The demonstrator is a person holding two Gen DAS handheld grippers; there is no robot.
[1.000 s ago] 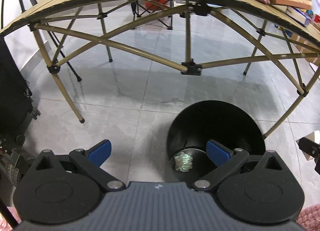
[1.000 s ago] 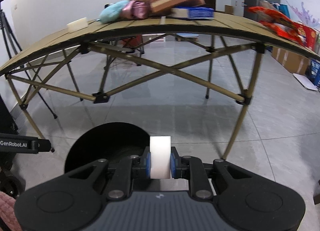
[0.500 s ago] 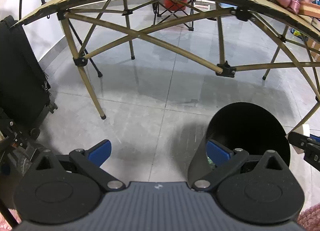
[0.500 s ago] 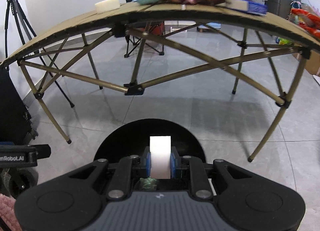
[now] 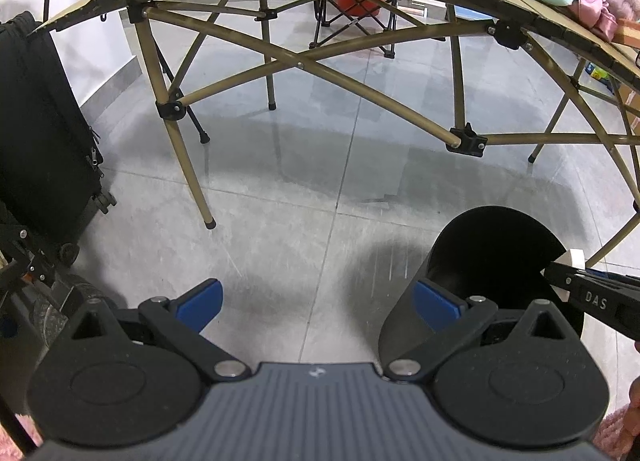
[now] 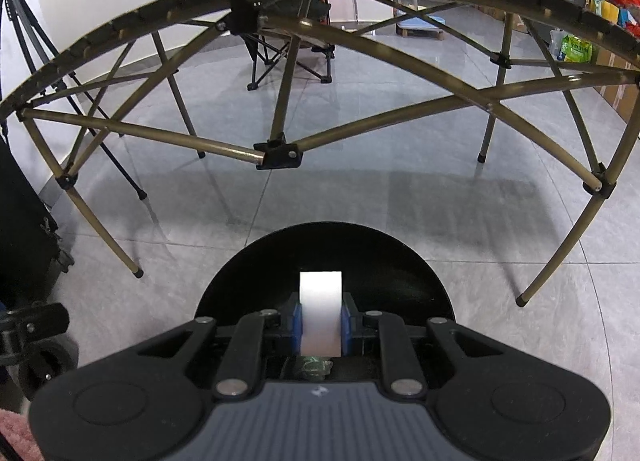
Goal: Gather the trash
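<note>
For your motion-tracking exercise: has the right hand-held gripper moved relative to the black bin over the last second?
Yes. The right hand-held gripper, shut on the white foam block, has shifted from the black bin's right edge to over its opening.

**Single Marking Legible**

"DAS" printed in pale capitals along the black side of the right claw, seen entering at the right edge of the left wrist view. Small pale emblem, not readable as letters, on each ribbed grey housing. Printing on distant coloured packets too small to make out.
</note>
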